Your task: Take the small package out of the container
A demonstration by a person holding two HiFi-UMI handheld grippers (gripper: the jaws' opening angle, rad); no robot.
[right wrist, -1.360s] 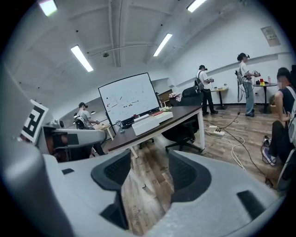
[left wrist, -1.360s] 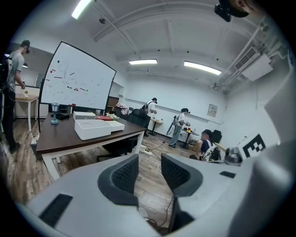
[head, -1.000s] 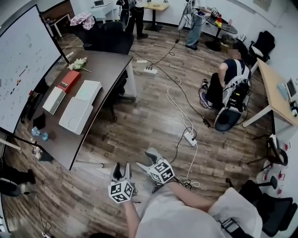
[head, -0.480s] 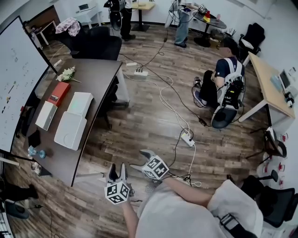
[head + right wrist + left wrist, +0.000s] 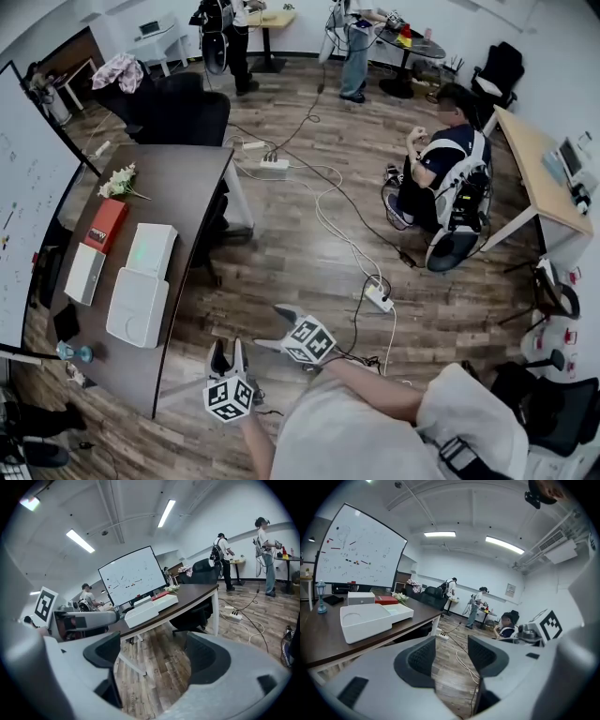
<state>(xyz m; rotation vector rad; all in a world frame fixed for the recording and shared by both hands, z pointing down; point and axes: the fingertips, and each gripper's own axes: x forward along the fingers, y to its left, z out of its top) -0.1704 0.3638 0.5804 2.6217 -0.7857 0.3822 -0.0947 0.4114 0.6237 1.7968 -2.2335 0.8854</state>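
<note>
The left tool [image 5: 228,349] and the right tool [image 5: 272,328] hang over the wooden floor [image 5: 309,253], off the nearest corner of the tabletop [image 5: 192,187] and touching nothing. The left tool's jaws stand apart with only floorboards between them. The right tool's jaws have just been opening and gape wide, also empty. The large white container [image 5: 138,307] lies at the tabletop's near end, a smaller white box [image 5: 152,250] just beyond it and a red box [image 5: 106,223] further on. The small package cannot be made out.
</note>
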